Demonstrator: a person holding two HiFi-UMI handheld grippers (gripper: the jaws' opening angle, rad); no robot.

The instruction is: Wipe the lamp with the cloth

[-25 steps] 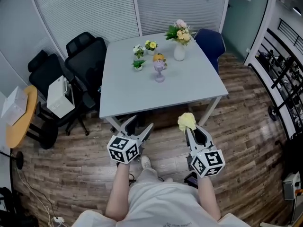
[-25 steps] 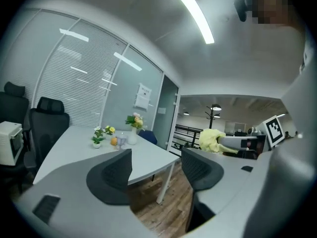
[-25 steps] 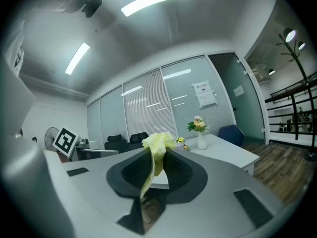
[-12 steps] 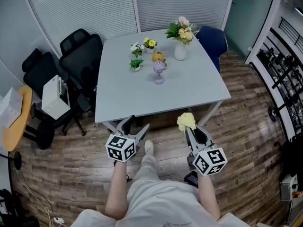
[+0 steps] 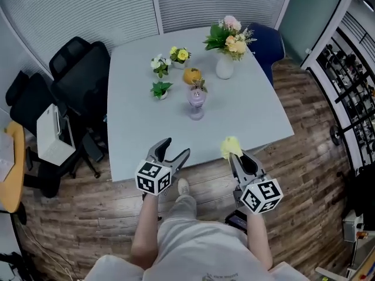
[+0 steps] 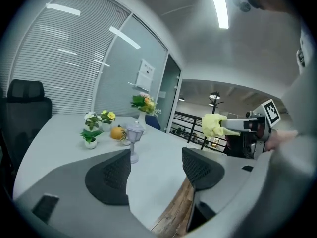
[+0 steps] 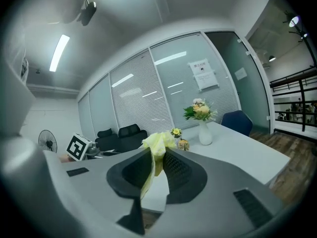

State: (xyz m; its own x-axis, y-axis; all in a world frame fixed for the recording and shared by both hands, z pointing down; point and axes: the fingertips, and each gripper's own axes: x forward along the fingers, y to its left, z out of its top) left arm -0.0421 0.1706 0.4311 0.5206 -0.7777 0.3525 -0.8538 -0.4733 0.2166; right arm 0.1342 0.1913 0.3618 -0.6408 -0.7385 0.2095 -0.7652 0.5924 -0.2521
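No words or numbers can be read; a white notice [image 7: 203,75] hangs on the glass wall far ahead of the right claw [image 7: 157,157], its print too small to make out; a smaller plate [image 7: 241,74] just right of it is equally illegible; the marker cube [image 5: 153,177] behind the left claw [image 5: 177,147] and its twin [image 5: 261,195] behind the right claw bear only black-and-white square patterns, no letters.

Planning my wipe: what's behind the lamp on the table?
A round orange ornament sits just behind the lamp, with a small leafy thing beside it, partly covered by the lamp's top.
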